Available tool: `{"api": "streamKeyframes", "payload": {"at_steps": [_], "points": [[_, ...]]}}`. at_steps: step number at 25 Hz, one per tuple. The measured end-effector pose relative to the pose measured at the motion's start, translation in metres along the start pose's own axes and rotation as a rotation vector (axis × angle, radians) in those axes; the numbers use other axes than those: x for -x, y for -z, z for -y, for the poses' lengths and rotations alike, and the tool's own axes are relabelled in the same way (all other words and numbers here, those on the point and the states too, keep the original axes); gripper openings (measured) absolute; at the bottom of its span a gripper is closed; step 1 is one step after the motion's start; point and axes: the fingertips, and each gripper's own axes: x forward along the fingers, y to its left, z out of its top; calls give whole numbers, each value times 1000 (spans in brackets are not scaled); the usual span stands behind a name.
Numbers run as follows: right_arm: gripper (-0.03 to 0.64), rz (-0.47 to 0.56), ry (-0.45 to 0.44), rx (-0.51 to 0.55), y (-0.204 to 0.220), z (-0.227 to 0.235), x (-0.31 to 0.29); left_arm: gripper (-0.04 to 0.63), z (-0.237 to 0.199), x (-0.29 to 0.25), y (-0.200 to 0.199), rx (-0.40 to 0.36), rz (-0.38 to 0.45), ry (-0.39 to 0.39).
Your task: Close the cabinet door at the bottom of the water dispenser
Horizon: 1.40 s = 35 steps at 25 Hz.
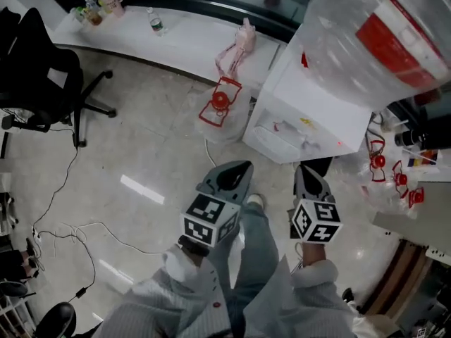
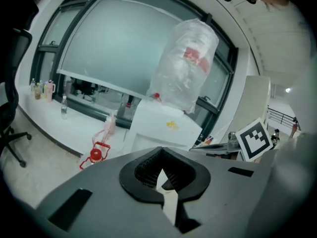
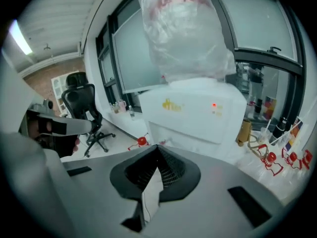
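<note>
The white box-shaped water dispenser (image 1: 317, 108) stands on the floor at the white worktop's (image 1: 184, 44) right end, just ahead of both grippers and untouched. The left gripper (image 1: 236, 170) and right gripper (image 1: 309, 172) have their fingers (image 3: 171, 170) pressed together, empty. Its bottom cabinet door cannot be made out.

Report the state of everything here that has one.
Left gripper, shut, empty.
Right gripper, shut, empty.
Dispenser, upright, red light on.
Jug, seated on dispenser, bagged in plastic.
Cabinet door, out of view.
Chair, upright, empty.
Bottle, upright on ledge.
</note>
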Motion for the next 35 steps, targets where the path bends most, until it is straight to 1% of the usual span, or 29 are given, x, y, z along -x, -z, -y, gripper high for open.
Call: {"api": "streamKeyframes", "payload": {"at_steps": [3,9,12,15,18,23,30,33,35], "points": [[14,79,-33,1,-38,-20,30,9,16,16,-37,-19,62,19],[14,243,-103,8,-103,-54,100,9,58,57,-94,-97,161,63],[12,324,-141,38,-138,-74,133,9,73,81,-119,-104,209,89],[14,386,-173,81,-160,-95,165,9,89,106,-135,-108,256,115],[14,428,-200,106,-173,-112,187,9,104,126,-148,-123,295,131],[14,468,-236,124,-179,-127,211,9,131,148,-160,-193,328,143],[14,457,-286,150,-181,-138,222,9,150,158,-162,-242,337,141],[14,452,-289,160,-182,-141,221,9,148,157,-162,-267,336,133],[14,448,-287,166,-183,-140,219,9,147,156,-161,-266,334,132]]}}
